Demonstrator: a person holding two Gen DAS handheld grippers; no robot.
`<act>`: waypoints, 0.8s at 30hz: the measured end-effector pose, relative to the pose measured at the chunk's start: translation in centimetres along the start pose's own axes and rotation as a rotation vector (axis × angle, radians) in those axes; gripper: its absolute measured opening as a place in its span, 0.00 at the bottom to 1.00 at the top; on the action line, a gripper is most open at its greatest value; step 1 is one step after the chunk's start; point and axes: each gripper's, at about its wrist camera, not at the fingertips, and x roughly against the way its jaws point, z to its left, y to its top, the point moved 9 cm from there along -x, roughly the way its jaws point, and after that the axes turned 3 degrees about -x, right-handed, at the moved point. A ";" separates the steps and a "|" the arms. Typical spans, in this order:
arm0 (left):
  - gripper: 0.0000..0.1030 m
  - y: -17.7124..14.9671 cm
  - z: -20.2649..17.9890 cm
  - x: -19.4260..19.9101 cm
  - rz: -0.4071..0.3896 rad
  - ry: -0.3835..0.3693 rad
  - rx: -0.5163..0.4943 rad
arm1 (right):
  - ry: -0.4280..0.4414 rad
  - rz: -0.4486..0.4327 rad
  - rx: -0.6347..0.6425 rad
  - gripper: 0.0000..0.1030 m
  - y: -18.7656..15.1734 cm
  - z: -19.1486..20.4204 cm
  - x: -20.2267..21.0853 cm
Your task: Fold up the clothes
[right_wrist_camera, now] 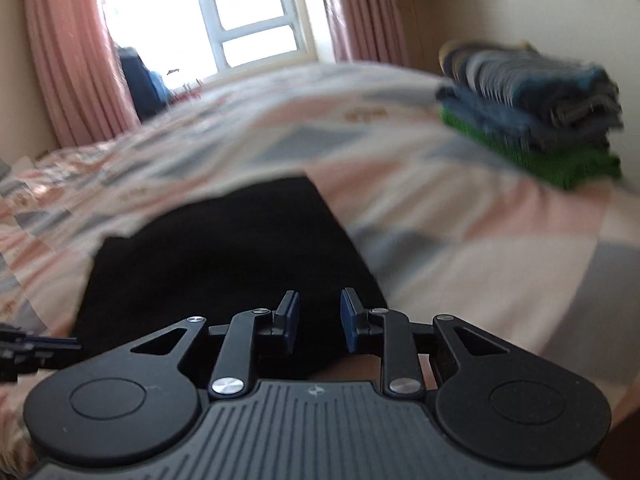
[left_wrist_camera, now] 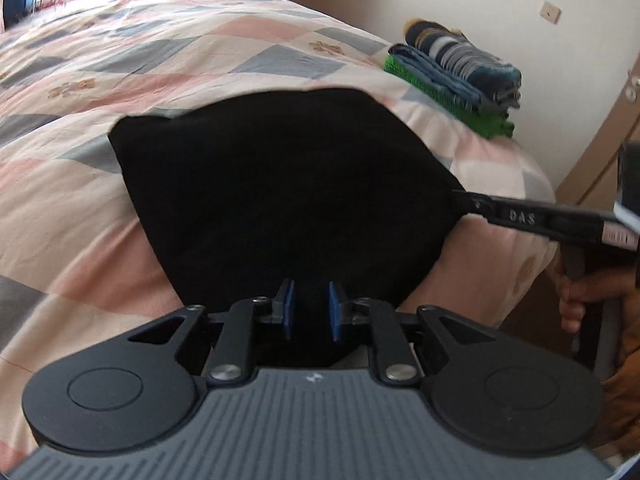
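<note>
A black garment [left_wrist_camera: 280, 184] lies on the quilted bed near its front edge; it also shows in the right wrist view [right_wrist_camera: 224, 256]. My left gripper [left_wrist_camera: 311, 308] has its blue pads a small gap apart with the garment's near edge between them. My right gripper [right_wrist_camera: 319, 320] stands the same way at the garment's near right part, pads a little apart with black cloth between. In the left wrist view the right gripper's fingers [left_wrist_camera: 520, 216] meet the garment's right corner. The right wrist view is blurred.
A stack of folded clothes [left_wrist_camera: 460, 76], striped and blue on green, sits at the bed's far right corner, also in the right wrist view [right_wrist_camera: 532, 112]. The patchwork quilt [left_wrist_camera: 160, 60] covers the bed. A window and pink curtains [right_wrist_camera: 76, 52] stand behind. A door is at right.
</note>
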 end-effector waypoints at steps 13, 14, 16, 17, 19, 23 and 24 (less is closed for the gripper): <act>0.25 -0.7 -0.9 6.9 -0.006 0.112 0.025 | 0.027 -0.013 -0.145 0.47 -3.4 3.0 7.3; 0.27 -0.9 -1.1 7.6 -0.007 0.114 0.020 | 0.026 -0.012 -0.160 0.49 -4.0 3.4 8.1; 0.30 -1.2 -1.5 8.8 -0.013 0.116 0.006 | 0.027 -0.008 -0.168 0.56 -5.1 4.2 9.5; 0.32 -1.4 -1.6 9.4 -0.019 0.116 -0.002 | 0.028 -0.009 -0.162 0.57 -5.5 4.7 10.2; 0.38 -1.7 -1.9 10.6 -0.033 0.118 -0.014 | 0.021 -0.016 -0.148 0.66 -6.0 5.5 11.5; 0.43 -2.4 -2.1 12.9 -0.065 0.132 -0.032 | 0.004 -0.047 -0.124 0.72 -6.4 6.8 13.7; 0.44 -2.6 -2.1 13.5 -0.068 0.136 -0.033 | 0.001 -0.052 -0.121 0.75 -6.5 7.1 14.1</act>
